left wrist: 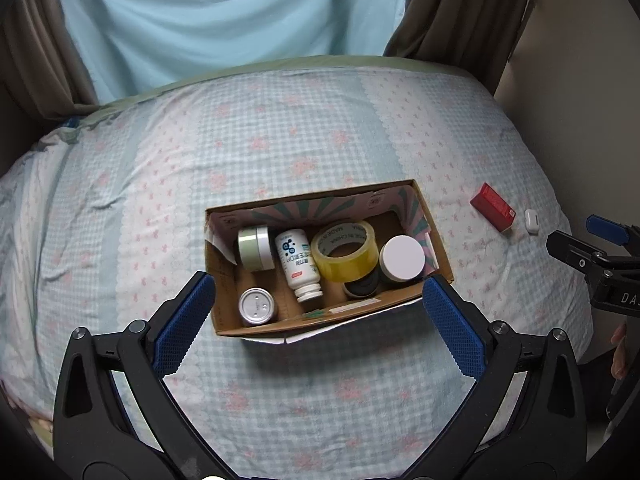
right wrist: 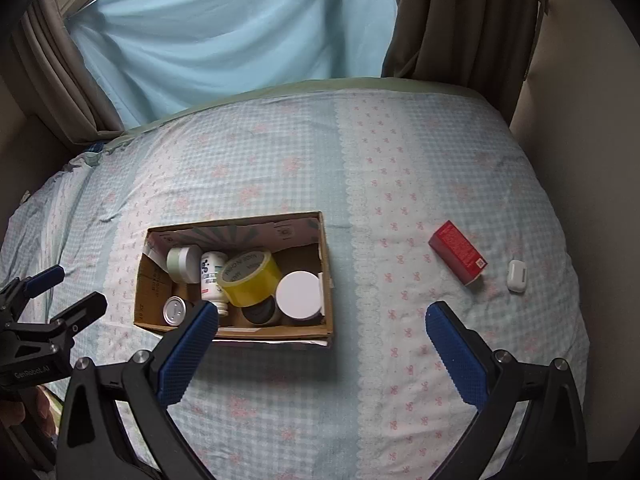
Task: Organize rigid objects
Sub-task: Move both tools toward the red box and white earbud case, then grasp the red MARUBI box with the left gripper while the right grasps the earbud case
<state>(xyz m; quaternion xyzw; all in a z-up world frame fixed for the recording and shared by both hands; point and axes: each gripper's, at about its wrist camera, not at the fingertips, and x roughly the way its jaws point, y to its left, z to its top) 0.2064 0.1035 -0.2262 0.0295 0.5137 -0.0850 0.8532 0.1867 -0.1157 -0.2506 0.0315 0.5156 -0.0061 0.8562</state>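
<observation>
Cardboard box point(left wrist: 436, 240), red carton point(right wrist: 458, 252) outside

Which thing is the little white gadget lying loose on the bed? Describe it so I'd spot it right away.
Start at the cardboard box on the checked bedspread, then look to its right. Two items lie loose there: a red carton and, just right of it, the small white case, rounded, plain white and much smaller than the carton.

Left wrist view: bed point(left wrist: 280, 140) seen from above, looking forward and down toward curtains point(left wrist: 200, 12); cardboard box point(left wrist: 236, 326) centred, near, framed between own fingers. Right wrist view: same direction, set further right; box point(right wrist: 240, 330) shifted left of centre. Shared by both: box, red carton point(left wrist: 492, 206) point(right wrist: 458, 250), white case point(left wrist: 531, 220) point(right wrist: 516, 274), bedspread, curtains.
</observation>
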